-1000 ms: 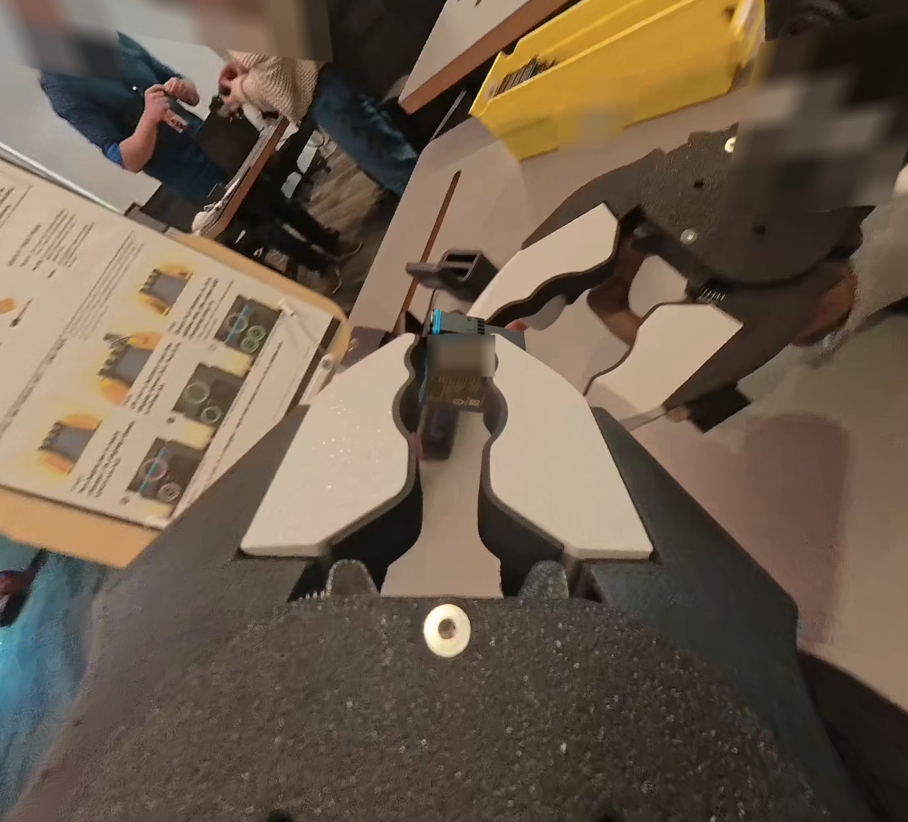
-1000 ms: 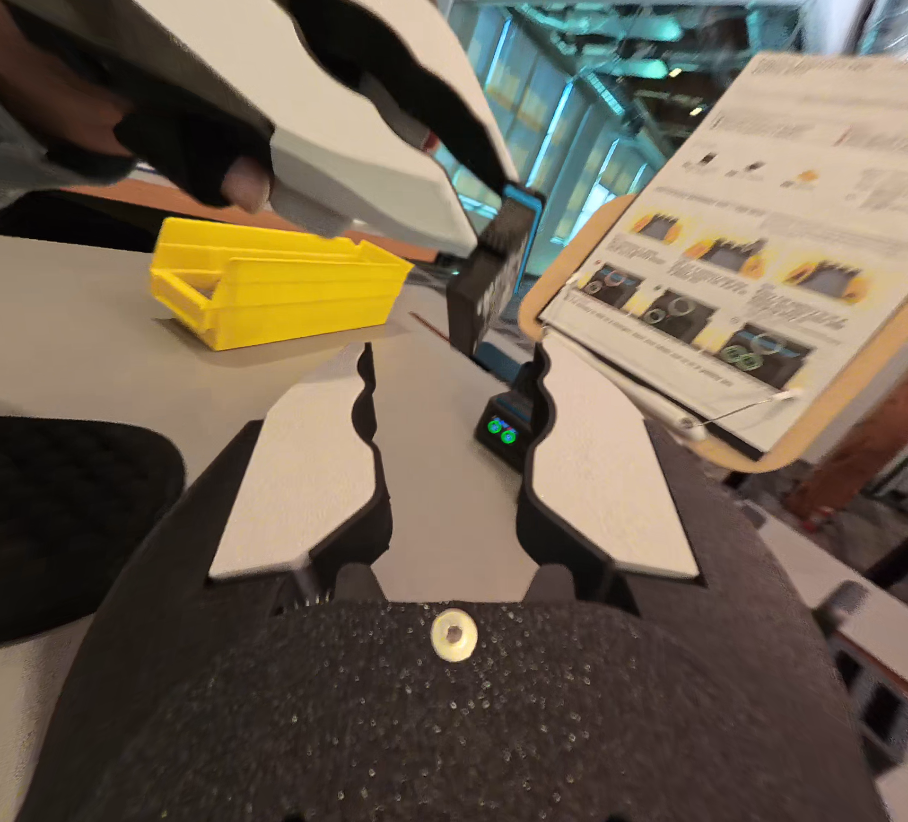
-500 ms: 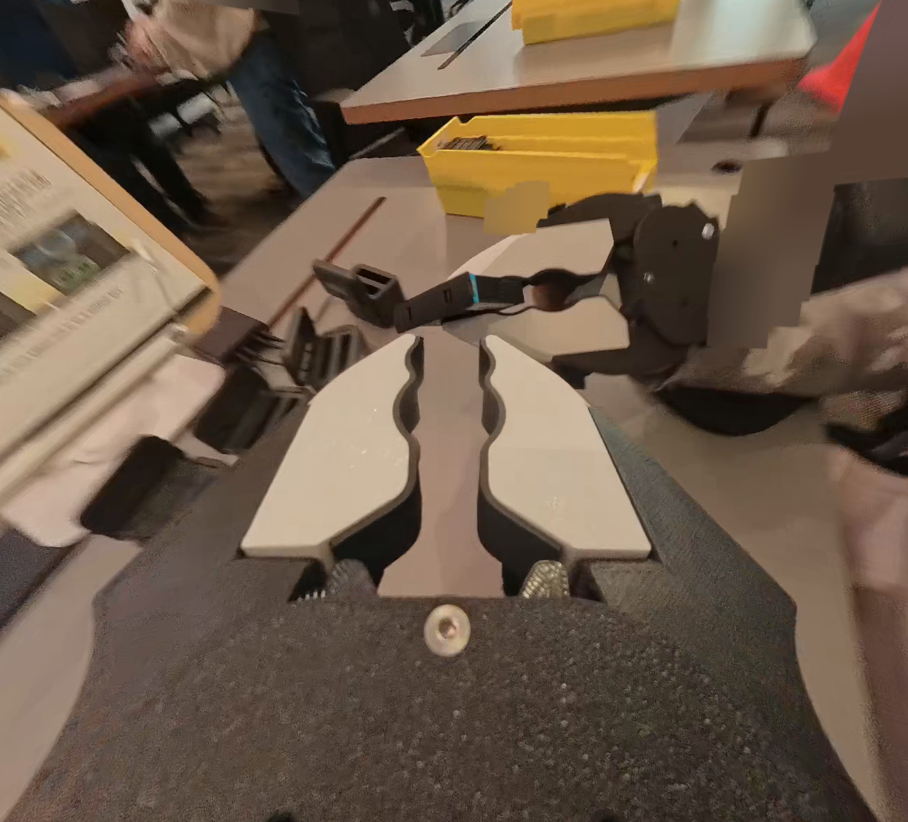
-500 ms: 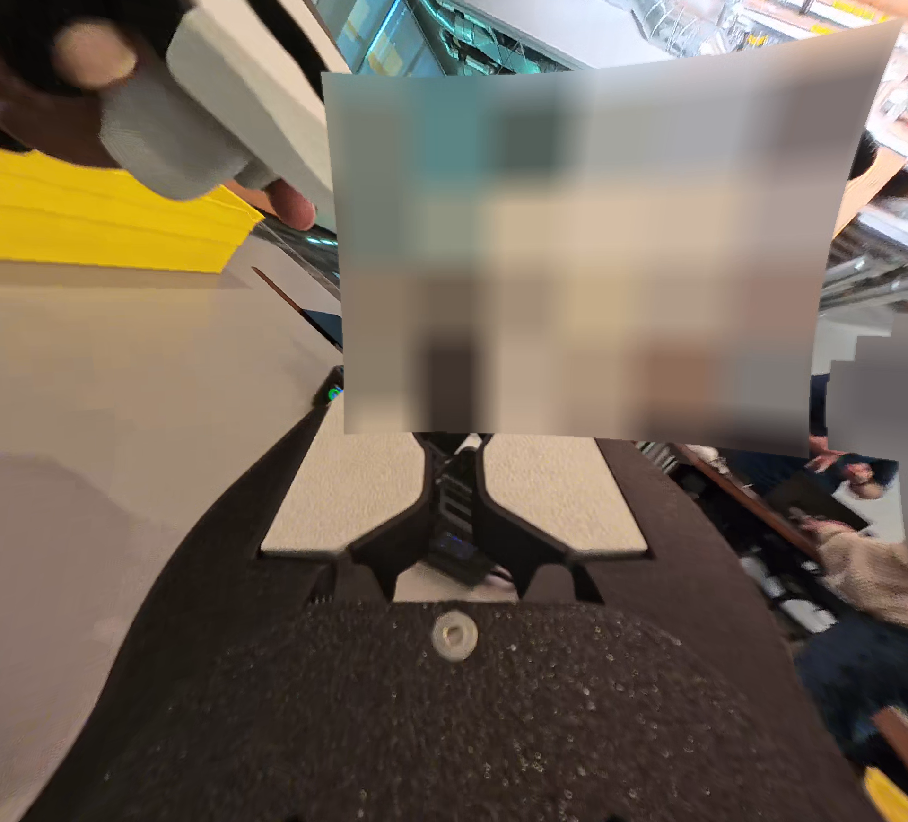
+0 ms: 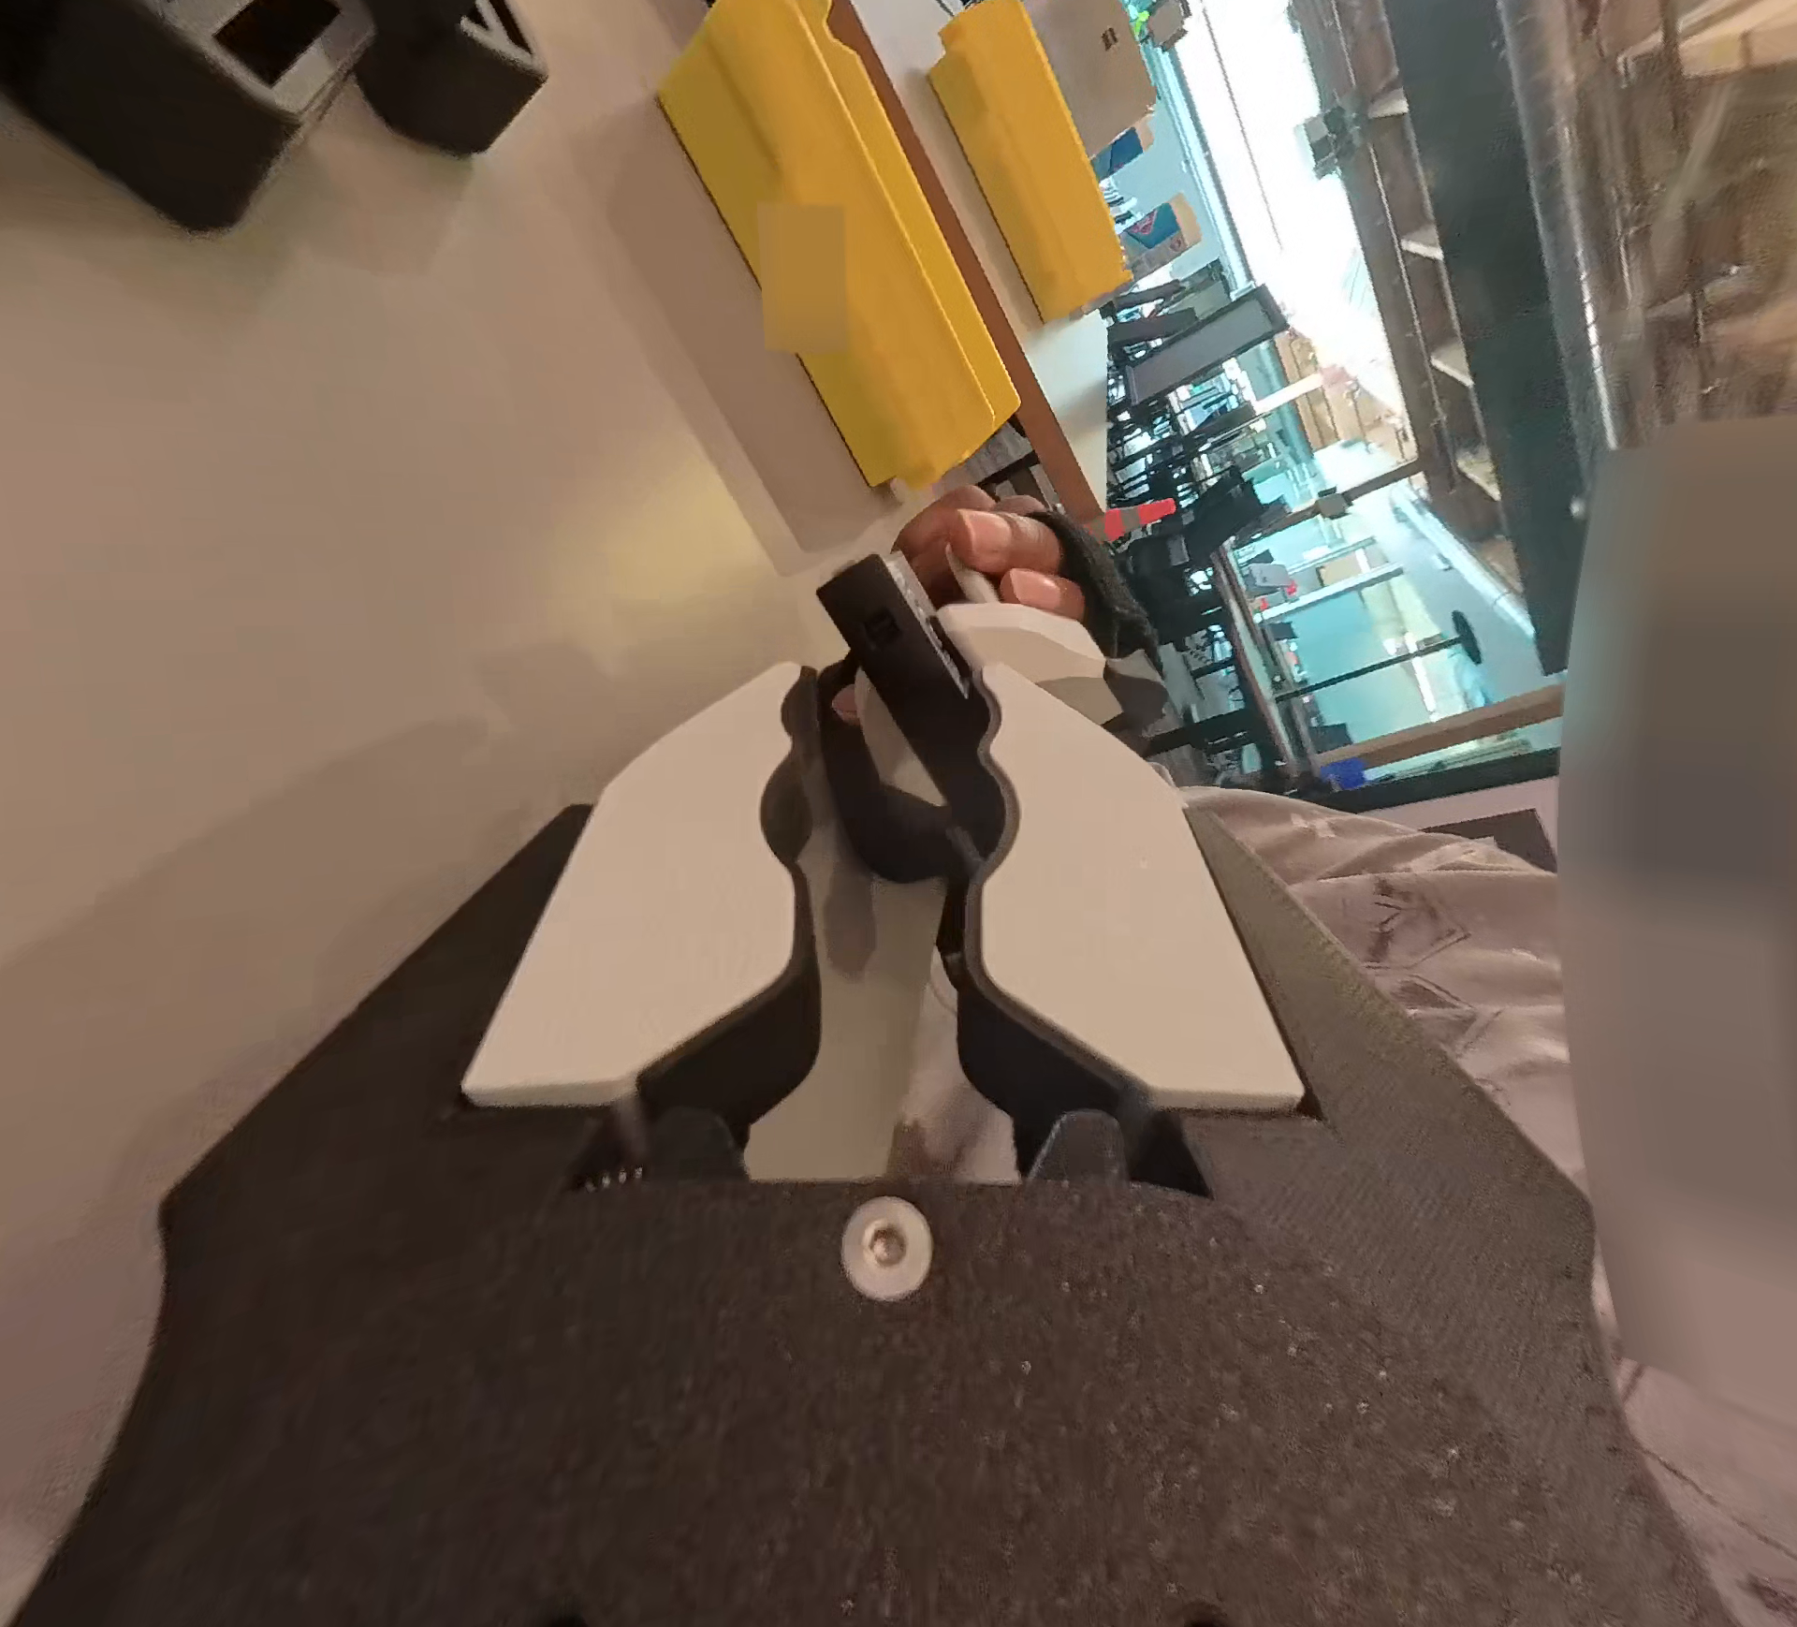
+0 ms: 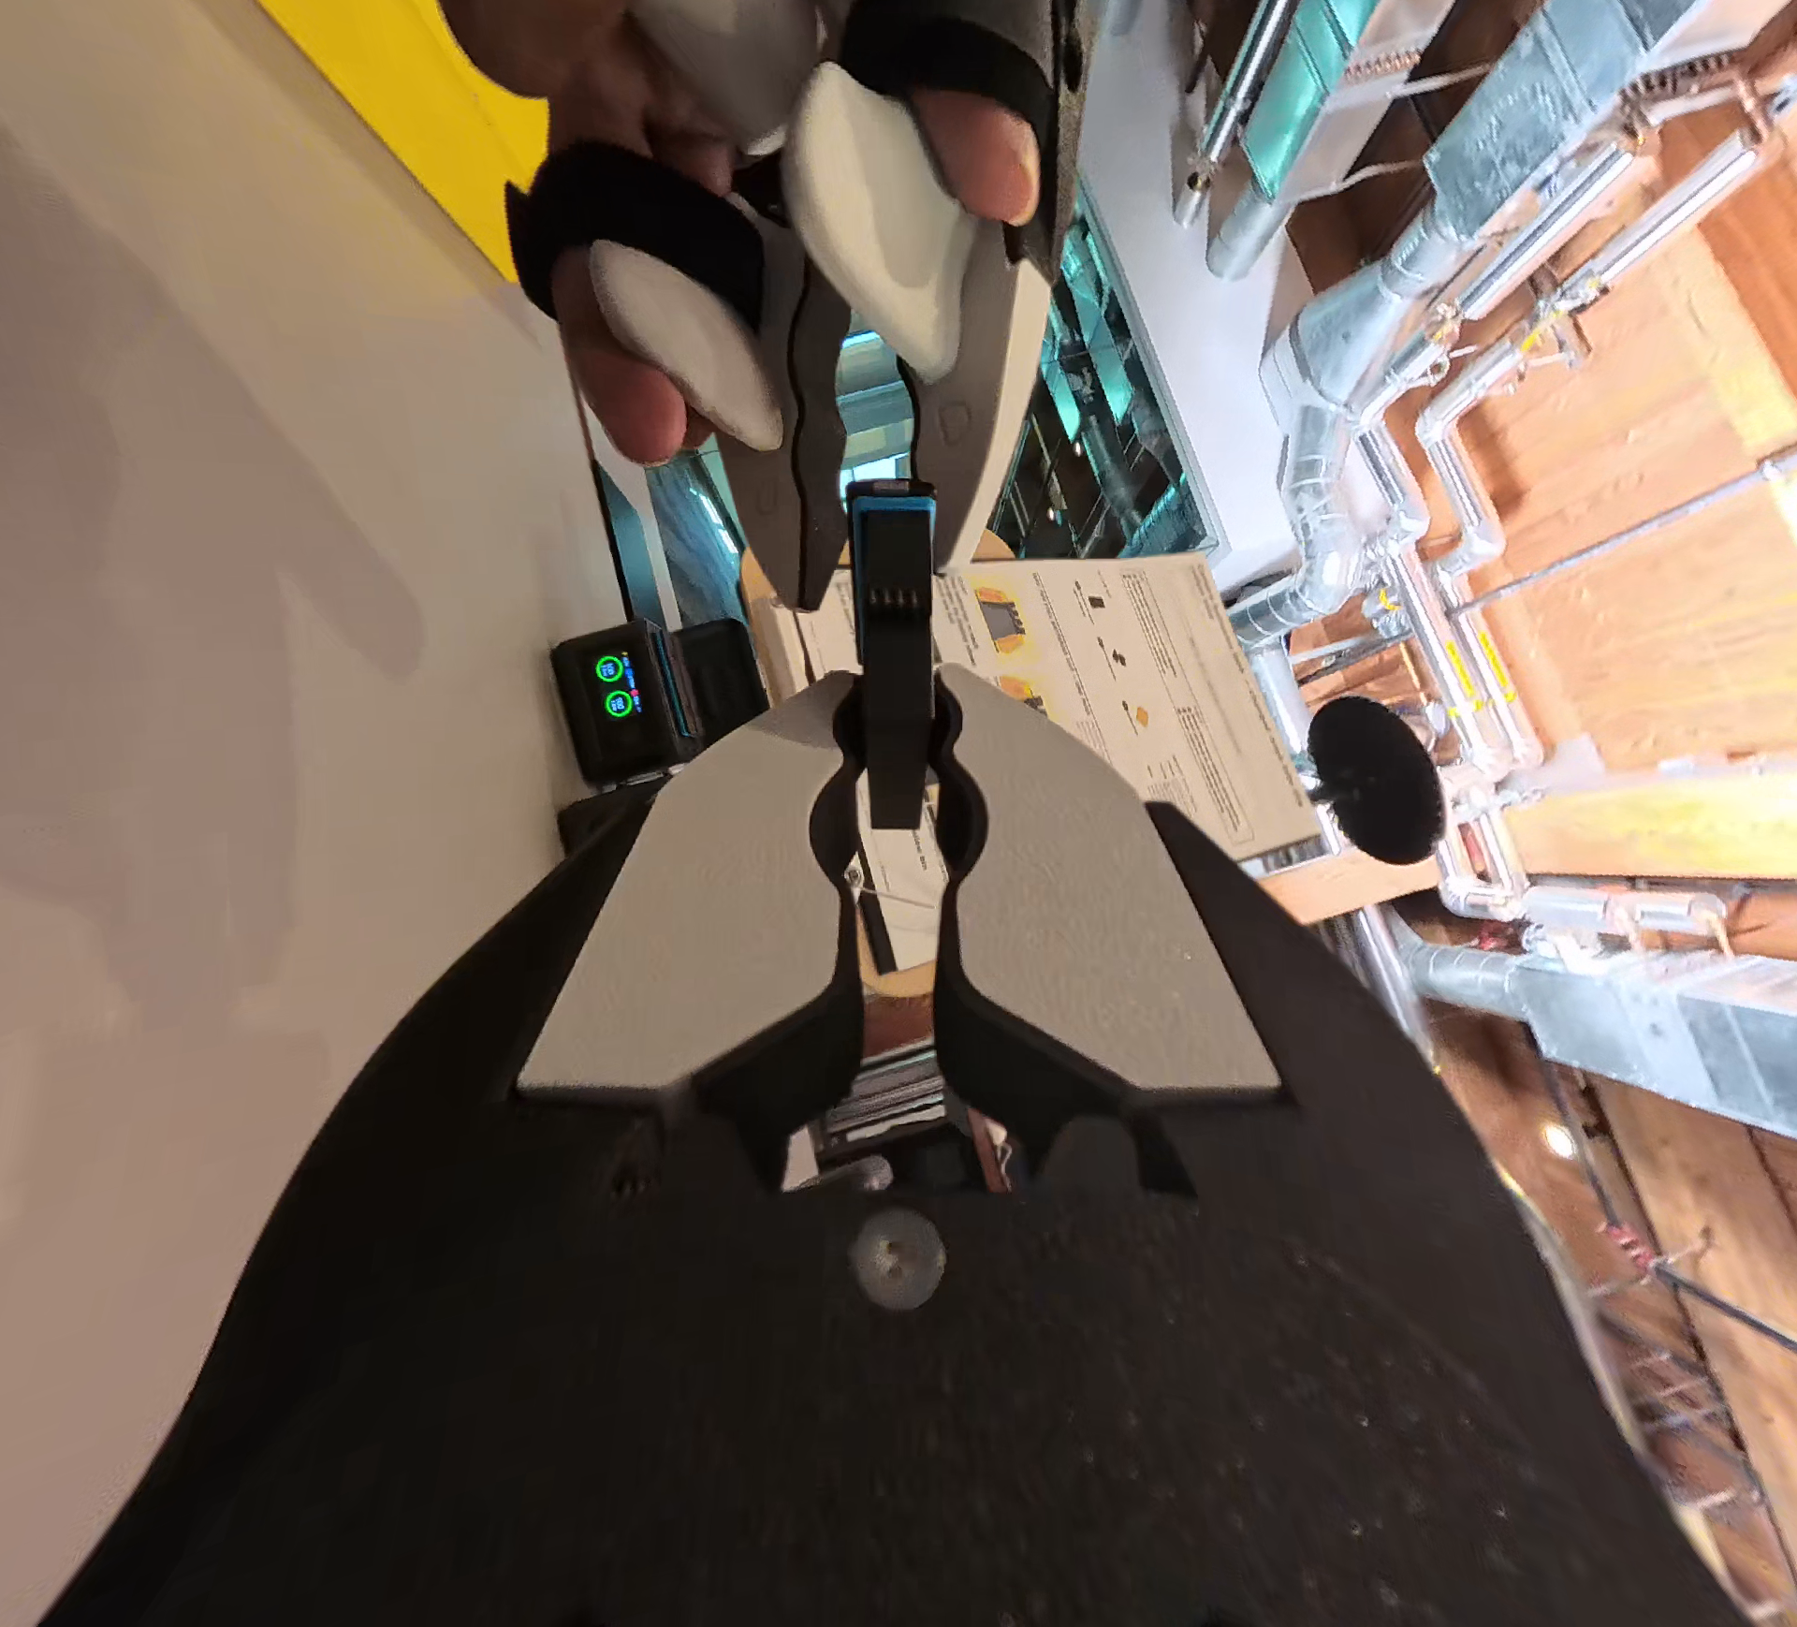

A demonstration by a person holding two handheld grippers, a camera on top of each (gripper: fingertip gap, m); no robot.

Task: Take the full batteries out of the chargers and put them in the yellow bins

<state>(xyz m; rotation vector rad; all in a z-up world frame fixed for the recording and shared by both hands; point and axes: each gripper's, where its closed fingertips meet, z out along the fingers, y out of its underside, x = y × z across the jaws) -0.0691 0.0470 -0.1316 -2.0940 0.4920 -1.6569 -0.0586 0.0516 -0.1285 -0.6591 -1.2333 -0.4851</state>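
Gripper (image 6: 890,705): grey wavy-edged fingers (image 6: 720,890), black speckled body, silver screw (image 6: 896,1271).

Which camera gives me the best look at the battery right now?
The right wrist view. There the battery stands lengthwise between the right gripper jaws, its blue end and contacts clear against the background. In the left wrist view, the battery shows only as a dark slab, partly hidden beyond the left gripper.

Pale table (image 5: 340,510) — yellow bin (image 5: 856,219), black chargers (image 5: 194,24) on it.
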